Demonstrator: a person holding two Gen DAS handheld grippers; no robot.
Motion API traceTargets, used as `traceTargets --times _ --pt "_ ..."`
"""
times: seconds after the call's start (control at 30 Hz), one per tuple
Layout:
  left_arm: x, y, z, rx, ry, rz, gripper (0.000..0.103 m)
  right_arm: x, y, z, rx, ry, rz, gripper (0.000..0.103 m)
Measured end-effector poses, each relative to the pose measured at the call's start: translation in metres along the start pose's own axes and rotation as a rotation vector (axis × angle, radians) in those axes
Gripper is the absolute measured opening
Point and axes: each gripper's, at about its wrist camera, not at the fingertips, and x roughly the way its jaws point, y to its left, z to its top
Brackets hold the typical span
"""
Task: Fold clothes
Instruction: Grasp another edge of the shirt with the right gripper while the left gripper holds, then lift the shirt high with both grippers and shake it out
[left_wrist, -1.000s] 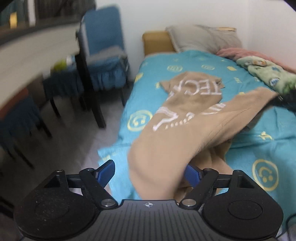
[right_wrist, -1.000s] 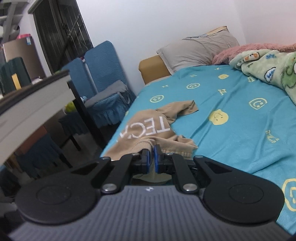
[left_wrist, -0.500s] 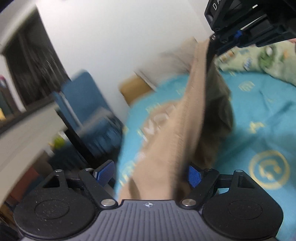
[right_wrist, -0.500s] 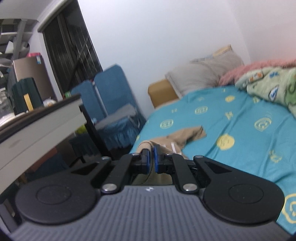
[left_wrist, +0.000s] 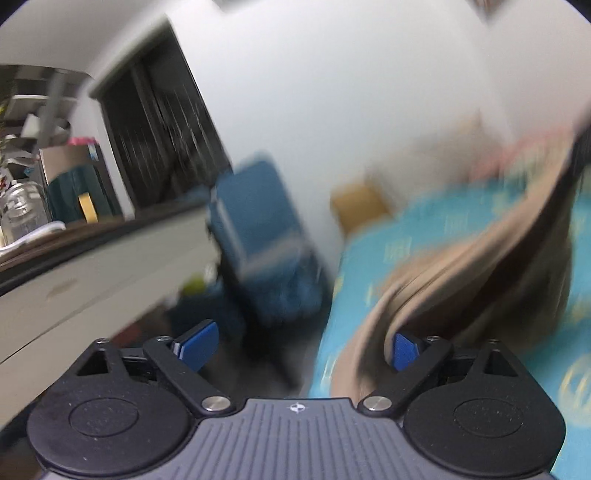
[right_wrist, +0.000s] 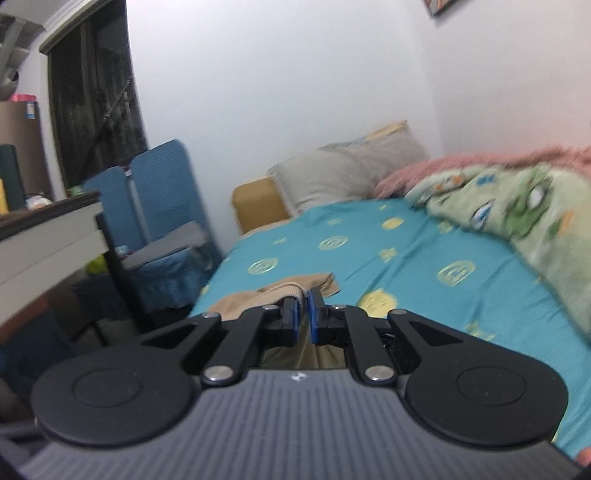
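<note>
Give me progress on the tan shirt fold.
Done: no finished fold visible. In hand: right hand-held gripper is shut on the tan shirt, lifting it off the teal bed; left hand-held gripper is open, cloth draped beside one finger. Left: lay flat, then fold.

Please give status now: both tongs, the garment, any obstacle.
Right tongs shut on tan cloth garment, lifted over turquoise patterned bedsheet. Left tongs open, garment draped past its right finger. Left view blurred. No obstacle visible.
</note>
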Motion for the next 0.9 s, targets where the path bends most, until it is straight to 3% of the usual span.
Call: traceTargets --times 0.07,0.13,0.2,0.27,0.4,0.47,0.53,0.63,0.73,0.9 --pt "0.014 -0.001 -0.003 0.009 0.084 0.012 0.09 0.0 -0.001 -0.001 -0.019 -0.012 -0.016 0.011" --pt "0.021 0.016 -0.003 -0.099 0.096 0.022 0.089 0.002 -0.003 -0.002 -0.036 -0.009 -0.033 0.025" --pt "0.015 0.041 0.0 -0.251 0.055 0.002 0.089 0.005 -0.002 -0.003 -0.077 -0.007 -0.089 0.054" --pt "0.009 0.06 0.003 -0.336 0.001 -0.017 0.09 0.01 -0.003 -0.006 -0.105 0.017 -0.13 0.068" --pt "0.004 0.087 0.009 -0.439 -0.075 -0.028 0.092 0.028 -0.008 -0.017 -0.12 0.129 -0.127 0.068" --pt "0.013 0.085 0.01 -0.4 -0.038 0.01 0.092 0.04 -0.003 -0.028 -0.177 0.209 -0.14 0.068" --pt "0.026 0.074 0.01 -0.32 0.057 0.05 0.092 0.054 -0.001 -0.042 -0.209 0.323 -0.14 0.068" --pt "0.048 0.068 0.005 -0.273 0.171 0.004 0.087 0.065 -0.008 -0.056 -0.154 0.422 -0.169 0.068" --pt "0.038 0.068 0.006 -0.304 0.154 -0.031 0.089 0.053 -0.014 -0.046 -0.102 0.333 -0.202 0.068" --pt "0.02 0.082 0.014 -0.401 0.071 -0.017 0.093 0.014 -0.014 -0.01 -0.048 0.122 -0.19 0.068"
